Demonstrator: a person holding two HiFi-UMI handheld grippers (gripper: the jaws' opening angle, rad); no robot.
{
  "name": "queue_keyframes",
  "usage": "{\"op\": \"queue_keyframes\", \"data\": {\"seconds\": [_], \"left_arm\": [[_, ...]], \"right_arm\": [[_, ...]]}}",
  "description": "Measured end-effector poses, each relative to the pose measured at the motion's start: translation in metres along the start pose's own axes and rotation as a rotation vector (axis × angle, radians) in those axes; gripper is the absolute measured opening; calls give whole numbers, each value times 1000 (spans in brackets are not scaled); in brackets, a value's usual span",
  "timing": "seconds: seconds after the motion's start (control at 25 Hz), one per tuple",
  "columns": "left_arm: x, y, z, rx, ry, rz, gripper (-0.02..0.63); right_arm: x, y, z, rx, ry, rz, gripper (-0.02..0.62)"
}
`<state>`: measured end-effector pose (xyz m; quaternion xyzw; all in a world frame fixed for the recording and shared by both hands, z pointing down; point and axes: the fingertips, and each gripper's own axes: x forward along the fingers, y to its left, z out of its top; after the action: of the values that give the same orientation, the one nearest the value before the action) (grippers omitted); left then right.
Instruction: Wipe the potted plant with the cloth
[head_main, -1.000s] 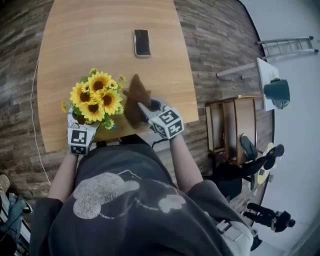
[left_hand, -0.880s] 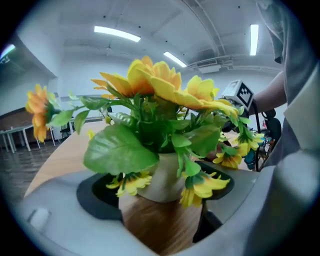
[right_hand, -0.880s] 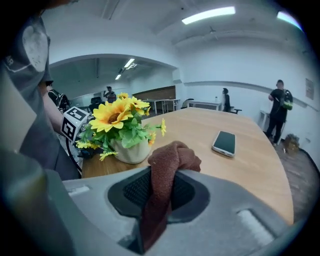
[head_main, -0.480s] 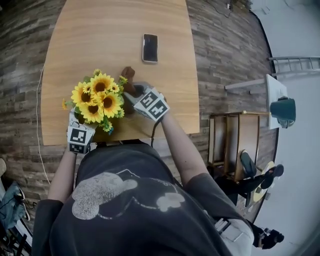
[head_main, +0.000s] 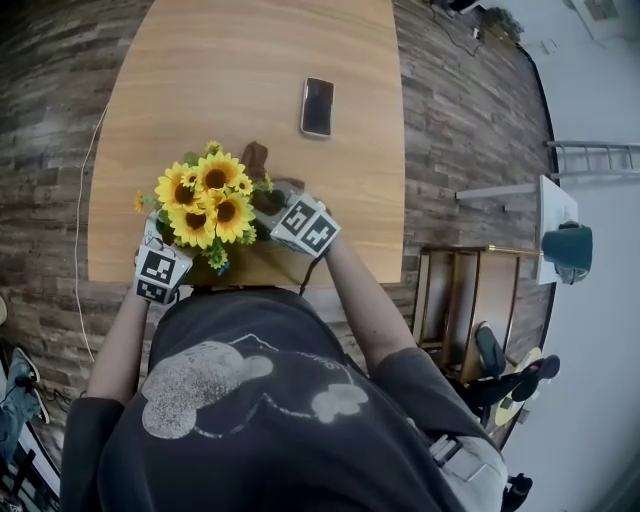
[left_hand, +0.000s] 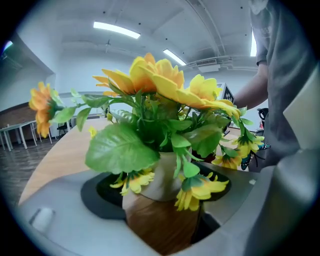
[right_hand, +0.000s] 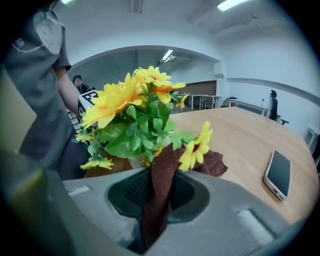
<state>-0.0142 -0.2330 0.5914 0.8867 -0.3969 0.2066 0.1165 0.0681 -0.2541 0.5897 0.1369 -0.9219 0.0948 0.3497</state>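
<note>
The potted plant (head_main: 205, 198), yellow sunflowers in a cream pot (left_hand: 161, 176), stands near the front edge of the wooden table (head_main: 250, 60). My left gripper (head_main: 160, 268) reaches in from the plant's left. Its jaws have just been closing, and the pads now rest against both sides of the pot (left_hand: 162, 200). My right gripper (head_main: 292, 218) is at the plant's right, shut on a brown cloth (right_hand: 161, 175). The cloth hangs up against the leaves and flowers, and one end of it (head_main: 257, 158) shows behind the blooms.
A phone (head_main: 318, 106) lies flat farther back on the table, to the right of the cloth in the right gripper view (right_hand: 279, 175). A wooden rack (head_main: 465, 290) stands on the floor right of the table. The holder's body is close against the front edge.
The right gripper has carried the cloth leftward and down, right up against the flowers. The left gripper has stayed at the pot.
</note>
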Motion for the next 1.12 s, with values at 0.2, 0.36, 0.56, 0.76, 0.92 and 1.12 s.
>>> {"op": "queue_keyframes", "data": {"seconds": [0.2,0.36,0.56,0.76,0.92,1.12], "left_arm": [[1,0,-1,20,22,-43,431],[-1,-1,-1,41,40,-81,431],[7,0,3,63,35,-128,431],[13,0,9,60,43,-171,443],[4,-3,15,-30,27,-141,532],[-18,-6,9,-98,13,-75,546]], "right_arm": [[-3,15,-4,-25,15,19,55],[-7,35,-7,-16,12,37,55],[-8,47,-9,16,-1,27,55],[-10,54,-12,28,2,16,55],[-12,60,-13,9,4,5,55],[-14,83,-8,-75,25,27,55]]}}
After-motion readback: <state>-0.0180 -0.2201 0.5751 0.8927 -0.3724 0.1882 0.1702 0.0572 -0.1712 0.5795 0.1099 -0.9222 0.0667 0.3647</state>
